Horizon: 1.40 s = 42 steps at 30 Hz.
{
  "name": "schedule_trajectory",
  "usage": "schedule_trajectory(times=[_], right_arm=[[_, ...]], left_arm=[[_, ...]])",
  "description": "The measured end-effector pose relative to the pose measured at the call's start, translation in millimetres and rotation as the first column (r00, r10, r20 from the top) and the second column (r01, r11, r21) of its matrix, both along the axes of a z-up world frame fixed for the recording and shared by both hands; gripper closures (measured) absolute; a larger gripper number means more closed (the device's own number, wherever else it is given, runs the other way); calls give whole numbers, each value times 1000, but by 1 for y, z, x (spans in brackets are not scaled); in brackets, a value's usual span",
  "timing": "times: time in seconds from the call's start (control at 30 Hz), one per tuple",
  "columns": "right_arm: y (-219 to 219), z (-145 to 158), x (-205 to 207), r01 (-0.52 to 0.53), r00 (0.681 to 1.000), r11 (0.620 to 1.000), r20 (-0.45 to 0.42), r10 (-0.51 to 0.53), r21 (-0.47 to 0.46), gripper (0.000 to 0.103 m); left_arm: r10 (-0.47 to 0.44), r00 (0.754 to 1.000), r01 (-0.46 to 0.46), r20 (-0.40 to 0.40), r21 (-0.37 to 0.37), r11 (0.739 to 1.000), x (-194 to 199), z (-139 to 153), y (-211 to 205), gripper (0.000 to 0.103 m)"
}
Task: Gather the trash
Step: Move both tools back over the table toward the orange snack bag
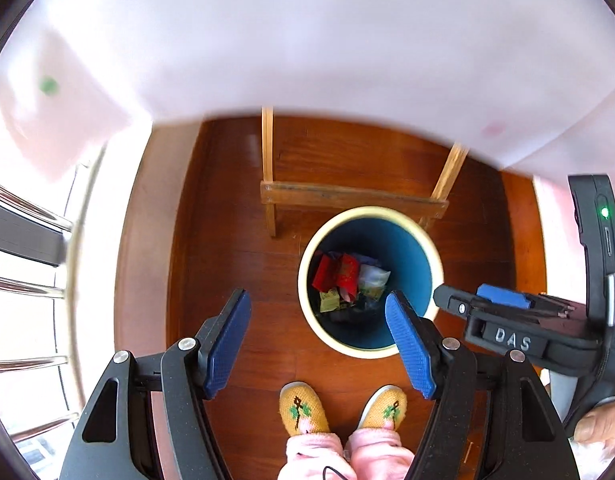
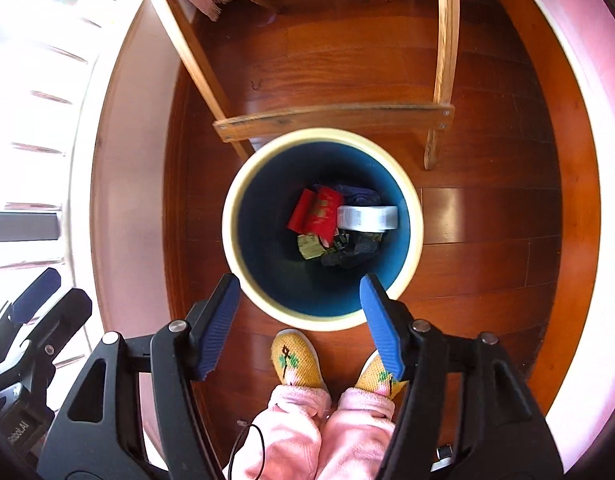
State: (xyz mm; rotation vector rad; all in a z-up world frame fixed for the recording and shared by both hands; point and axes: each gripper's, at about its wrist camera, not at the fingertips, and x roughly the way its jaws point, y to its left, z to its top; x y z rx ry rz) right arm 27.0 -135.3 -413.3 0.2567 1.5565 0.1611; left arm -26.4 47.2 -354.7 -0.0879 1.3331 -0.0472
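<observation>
Left wrist view: your left gripper [image 1: 317, 344] hangs released and empty, the waste bin [image 1: 423, 236] ahead to its right, holding red wrappers [image 1: 335, 272].

Right wrist view: your right gripper [image 2: 299, 324], also released, stands nearer, almost over the bin's near rim.
</observation>
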Motion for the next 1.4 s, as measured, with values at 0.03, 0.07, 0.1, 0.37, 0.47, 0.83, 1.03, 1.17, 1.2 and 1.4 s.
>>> schedule_trajectory(times=[0.03,0.07,0.1,0.37,0.47,0.83,1.03,1.17,1.2,1.4], right_arm=[[0,14,-2,-1,1000,1000,8,1,8,43],[1,28,-5,-4,1000,1000,15,3,14,43],[1,42,-8,-6,1000,1000,23,6,17,43],[-5,157,-41,-33,998,997,63,29,65,43],[-8,196,-52,-64,995,995,87,57,76,43],[-21,344,-48,-150,936,985,332,114,87,43],[-10,410,-31,-235,855,971,485,186,42,43],[-1,439,-14,-278,807,961,540,240,-12,43],[0,444,-9,-282,801,959,547,244,-14,43],[16,444,40,-263,790,965,570,227,-21,43]], left_arm=[[-1,1000,1,13,-1,1000,-2,14,2,32],[-4,1000,4,28,-2,1000,-3,28,3,32],[-7,999,7,44,1,1000,-4,42,4,32],[29,988,-28,154,-5,1000,-14,156,12,32],[36,981,-36,189,-7,999,-18,198,16,32],[52,943,-51,328,-12,999,-20,351,2,32],[101,905,-99,412,-28,995,-7,417,5,32],[105,896,-119,432,5,993,4,440,9,32],[100,894,-119,437,17,993,7,443,11,32],[74,908,-93,412,26,995,51,438,21,32]])
